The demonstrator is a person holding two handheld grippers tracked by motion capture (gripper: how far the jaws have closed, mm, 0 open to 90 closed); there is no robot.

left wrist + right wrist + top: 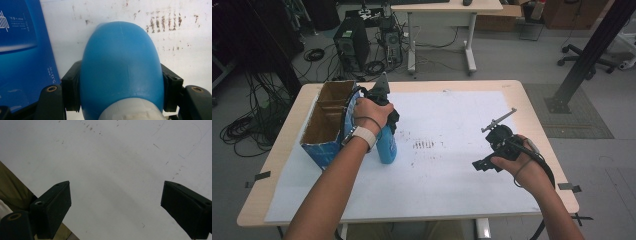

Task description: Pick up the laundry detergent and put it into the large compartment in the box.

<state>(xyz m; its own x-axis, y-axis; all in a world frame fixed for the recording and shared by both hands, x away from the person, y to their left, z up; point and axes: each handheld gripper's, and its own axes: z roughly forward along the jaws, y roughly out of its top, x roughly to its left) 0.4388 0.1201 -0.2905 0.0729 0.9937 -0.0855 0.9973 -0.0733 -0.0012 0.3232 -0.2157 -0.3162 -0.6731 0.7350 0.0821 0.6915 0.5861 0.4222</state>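
Observation:
A blue plastic bottle (pixel 386 145) with a white cap (pixel 132 112) stands on the white sheet (pixel 447 150), right beside a blue cardboard box (pixel 328 125). My left gripper (pixel 382 112) comes down on it from above, shut on the bottle (pixel 120 72) just below the cap, one jaw on each side. The box's blue wall (pixel 22 50) is close at the left in the left gripper view. My right gripper (pixel 486 164) hovers over the sheet at the right, open, with nothing between its fingers (pixel 53 207) and only white sheet (pixel 112 170) under it.
The box is open at the top with brown compartments inside (pixel 324 112). Dark smudges (pixel 424 145) mark the sheet's middle. The wooden table edge (pixel 542 130) lies just right of my right hand. Computers and cables (pixel 357 45) sit on the floor behind.

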